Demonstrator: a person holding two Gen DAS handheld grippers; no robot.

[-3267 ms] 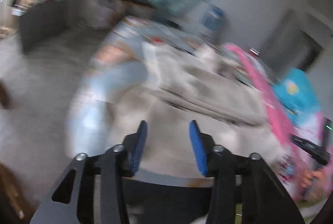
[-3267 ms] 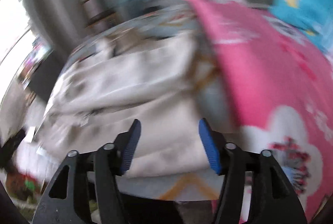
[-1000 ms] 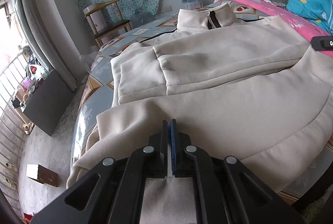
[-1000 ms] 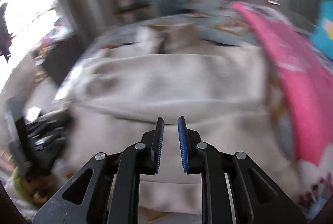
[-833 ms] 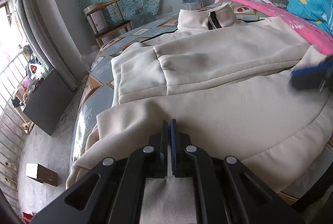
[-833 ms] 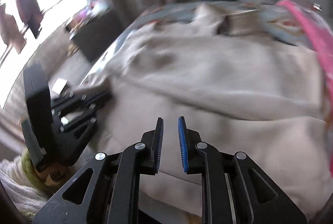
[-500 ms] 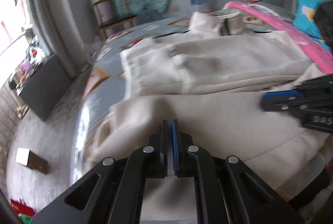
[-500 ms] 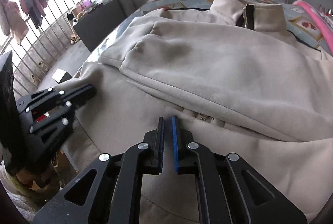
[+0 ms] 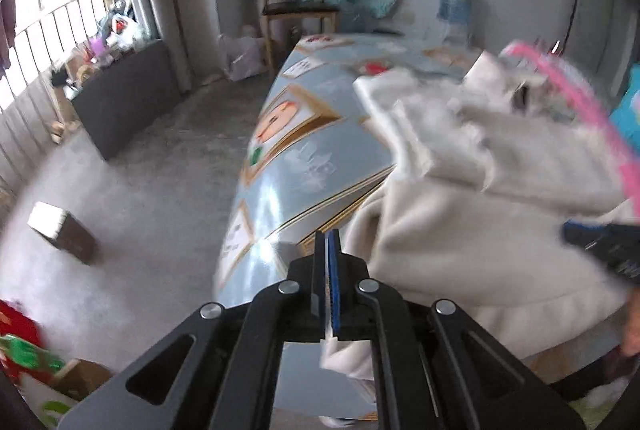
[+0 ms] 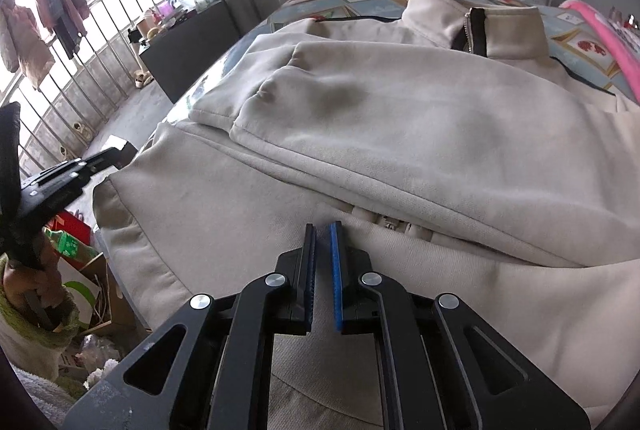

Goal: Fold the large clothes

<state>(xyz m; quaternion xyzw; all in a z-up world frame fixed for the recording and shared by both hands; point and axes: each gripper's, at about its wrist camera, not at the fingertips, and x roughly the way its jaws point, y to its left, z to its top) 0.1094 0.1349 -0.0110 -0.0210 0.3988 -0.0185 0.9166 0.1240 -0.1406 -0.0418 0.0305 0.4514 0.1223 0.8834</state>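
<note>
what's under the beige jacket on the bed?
The beige jacket lies on a blue patterned sheet, visible past its collar and left edge. A pink blanket shows at the right. What lies directly beneath the jacket's body is covered, so nothing else can be confirmed.

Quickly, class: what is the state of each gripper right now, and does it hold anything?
Left gripper: shut on the hem of the beige jacket.
Right gripper: shut, pinching the beige jacket's lower fabric.
</note>
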